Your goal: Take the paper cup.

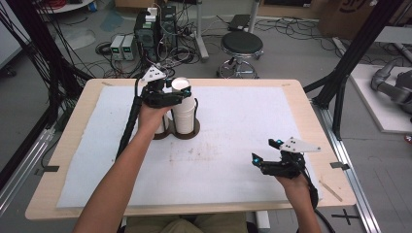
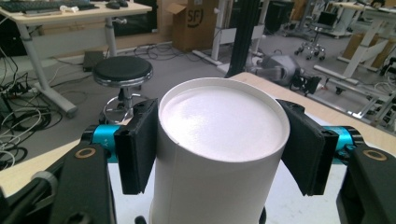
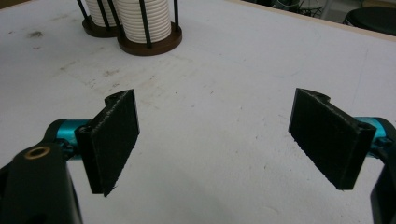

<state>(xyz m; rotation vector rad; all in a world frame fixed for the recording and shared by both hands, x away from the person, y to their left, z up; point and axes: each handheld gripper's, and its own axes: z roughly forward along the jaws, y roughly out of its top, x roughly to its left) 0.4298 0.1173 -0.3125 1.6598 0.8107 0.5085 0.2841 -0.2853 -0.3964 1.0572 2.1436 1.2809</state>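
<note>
**Now the top cup is pinched for lifting**

Clearly, the left gripper (image 2: 219,149) pinches the white paper cup (image 2: 219,154), upturned, 1 pad on each flank just under its closed end, so it can lift off the stack in the dark wire cup holder (image 1: 187,131). The right gripper (image 3: 219,140) waits with jaws spread over bare white table cover (image 3: 224,93). A cardboard box (image 2: 189,23) beyond reads "SF".

White paper cup (image 2: 219,140) – smooth, matt; table (image 1: 311,126) pale wood; cover sheet (image 3: 224,93) rough, stained.
</note>
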